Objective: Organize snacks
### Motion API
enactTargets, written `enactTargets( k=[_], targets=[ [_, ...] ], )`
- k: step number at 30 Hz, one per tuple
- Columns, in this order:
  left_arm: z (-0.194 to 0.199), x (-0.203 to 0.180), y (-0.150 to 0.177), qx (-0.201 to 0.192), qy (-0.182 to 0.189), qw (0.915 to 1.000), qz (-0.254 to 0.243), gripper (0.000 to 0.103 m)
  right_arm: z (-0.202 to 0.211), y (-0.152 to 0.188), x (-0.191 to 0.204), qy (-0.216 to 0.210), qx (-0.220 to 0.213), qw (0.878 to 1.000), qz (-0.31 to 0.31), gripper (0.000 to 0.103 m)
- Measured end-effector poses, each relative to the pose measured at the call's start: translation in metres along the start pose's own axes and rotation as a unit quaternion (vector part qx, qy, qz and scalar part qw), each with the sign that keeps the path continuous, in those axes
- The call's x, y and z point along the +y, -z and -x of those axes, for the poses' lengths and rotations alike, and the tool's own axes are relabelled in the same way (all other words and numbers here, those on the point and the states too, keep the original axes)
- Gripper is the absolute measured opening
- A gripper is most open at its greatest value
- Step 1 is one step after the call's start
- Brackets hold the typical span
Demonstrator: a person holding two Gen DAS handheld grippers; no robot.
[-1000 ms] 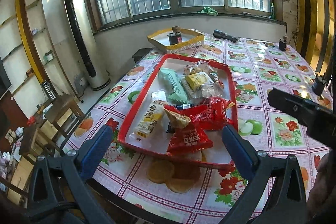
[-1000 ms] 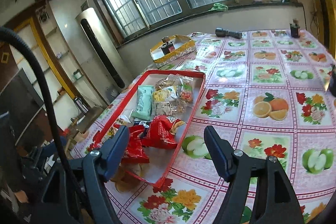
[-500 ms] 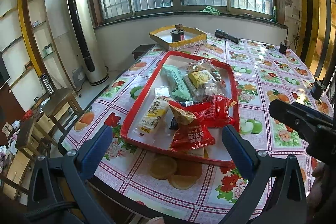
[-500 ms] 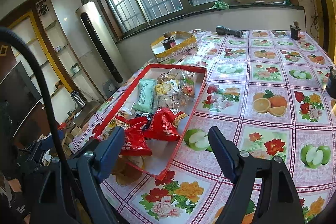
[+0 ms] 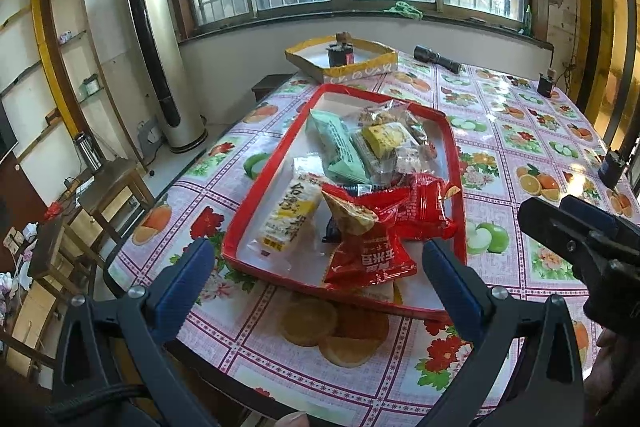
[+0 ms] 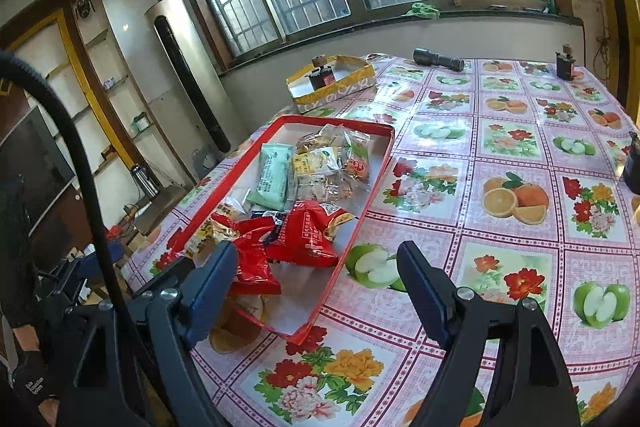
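Packet reading "玉米", red tray; both grippers spread, empty.

tray: red rim, white floor, long rectangle on the flowered cloth, near end close to the table edge
red packs: 2 crinkled bags at the near end, overlapping; the front one juts over the rim
yellow-white pack: flat, lengthwise by the left rim
green pack: flat, mid-tray, left side
clear packs: small heap beside the green one, 1 with a yellow label
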State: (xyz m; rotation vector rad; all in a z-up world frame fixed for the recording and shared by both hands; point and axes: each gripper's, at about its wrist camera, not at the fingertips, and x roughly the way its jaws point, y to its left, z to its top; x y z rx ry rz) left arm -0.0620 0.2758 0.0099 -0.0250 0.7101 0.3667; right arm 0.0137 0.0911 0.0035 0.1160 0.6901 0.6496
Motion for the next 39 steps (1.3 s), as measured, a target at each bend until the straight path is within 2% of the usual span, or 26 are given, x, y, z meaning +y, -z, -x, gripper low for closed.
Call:
enactTargets(
  k=[25, 33, 37, 39],
  targets=[
    [-0.003, 0.001, 0.0, 0.006, -0.004, 1.0, -0.007, 0.103, -0.004, 0.002, 0.005, 0.01, 0.005, 1.0, -0.002, 0.082],
    [-0.002, -0.003, 0.001, 0.007, -0.019, 0.9996, -0.02, 0.103, -0.004, 0.002, 0.008, 0.004, 0.004, 1.0, -0.002, 0.082],
    [-0.001, -0.004, 0.002, 0.006, -0.003, 0.9998, -0.017, 0.103, -0.005, 0.002, 0.009, 0.003, 0.004, 1.0, -0.003, 0.082],
    [-0.001, -0.003, 0.002, 0.003, -0.011, 0.9998, -0.017, 0.103, -0.006, 0.001, 0.01, 0.003, 0.005, 1.0, -0.004, 0.082]
  ],
)
